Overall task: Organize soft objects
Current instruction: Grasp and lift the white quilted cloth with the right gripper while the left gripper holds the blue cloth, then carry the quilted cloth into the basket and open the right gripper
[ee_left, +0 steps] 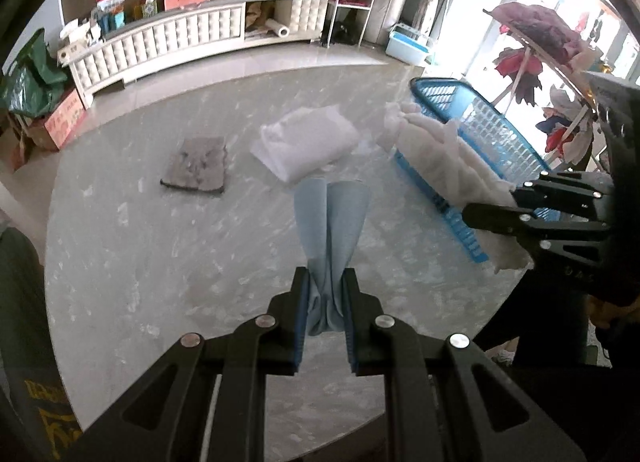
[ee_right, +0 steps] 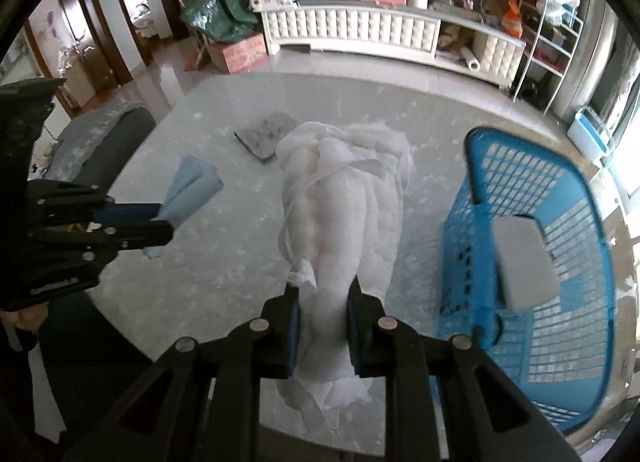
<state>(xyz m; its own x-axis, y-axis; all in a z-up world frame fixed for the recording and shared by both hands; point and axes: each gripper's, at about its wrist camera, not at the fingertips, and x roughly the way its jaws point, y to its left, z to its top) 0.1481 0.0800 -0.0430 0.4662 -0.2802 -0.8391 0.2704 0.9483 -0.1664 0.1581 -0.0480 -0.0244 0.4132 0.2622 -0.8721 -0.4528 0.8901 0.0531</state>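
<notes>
My left gripper [ee_left: 325, 278] is shut on a light blue cloth [ee_left: 332, 213], which stretches away from the jaws above the marble table [ee_left: 160, 262]. My right gripper [ee_right: 323, 288] is shut on a bunched white gauze cloth [ee_right: 344, 189], held above the table beside the blue basket [ee_right: 472, 229]. From the left wrist view the right gripper [ee_left: 490, 203] and its white cloth [ee_left: 436, 153] hang in front of the basket [ee_left: 480, 129]. From the right wrist view the left gripper [ee_right: 166, 218] grips the blue cloth [ee_right: 192, 189].
A folded white cloth [ee_left: 308, 143] and a folded grey cloth [ee_left: 196, 163] lie on the table's far half. A pale folded item [ee_right: 524, 266] sits inside the basket. Beyond the table are a white cabinet [ee_left: 192, 37], a wire rack and a clothes stand.
</notes>
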